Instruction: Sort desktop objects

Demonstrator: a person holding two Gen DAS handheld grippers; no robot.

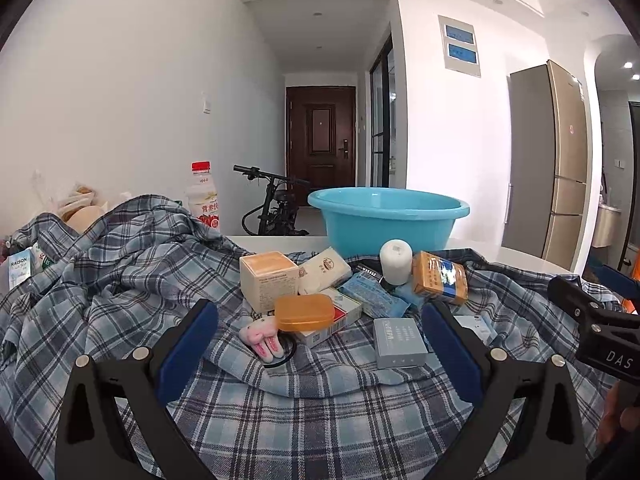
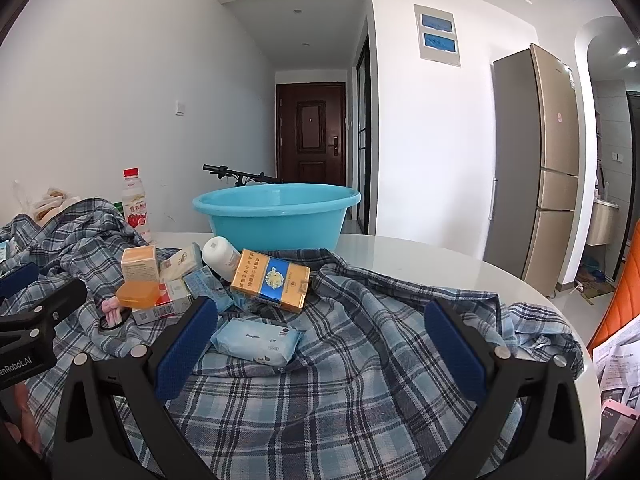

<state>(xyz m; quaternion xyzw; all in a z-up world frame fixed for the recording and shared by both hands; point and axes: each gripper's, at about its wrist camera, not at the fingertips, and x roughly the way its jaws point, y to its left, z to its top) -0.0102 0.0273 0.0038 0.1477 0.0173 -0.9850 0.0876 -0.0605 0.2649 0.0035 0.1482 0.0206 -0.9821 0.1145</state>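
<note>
A pile of small items lies on a blue plaid cloth (image 1: 280,412): an orange soap case (image 1: 305,312), a cream box (image 1: 269,278), a grey box (image 1: 398,342), a white bottle (image 1: 396,261), a gold and blue carton (image 2: 271,280), a wipes pack (image 2: 256,340) and a pink plush toy (image 1: 262,338). A blue basin (image 1: 387,216) stands behind them. My left gripper (image 1: 320,332) is open above the cloth before the pile. My right gripper (image 2: 320,328) is open, with the wipes pack by its left finger.
A red-capped drink bottle (image 1: 203,196) stands at the back left. The cloth bunches high at the left (image 1: 120,248). The white round table's edge (image 2: 460,260) curves at the right, with papers (image 2: 618,364) and an orange chair (image 2: 618,300) beyond. A fridge (image 2: 536,160) stands behind.
</note>
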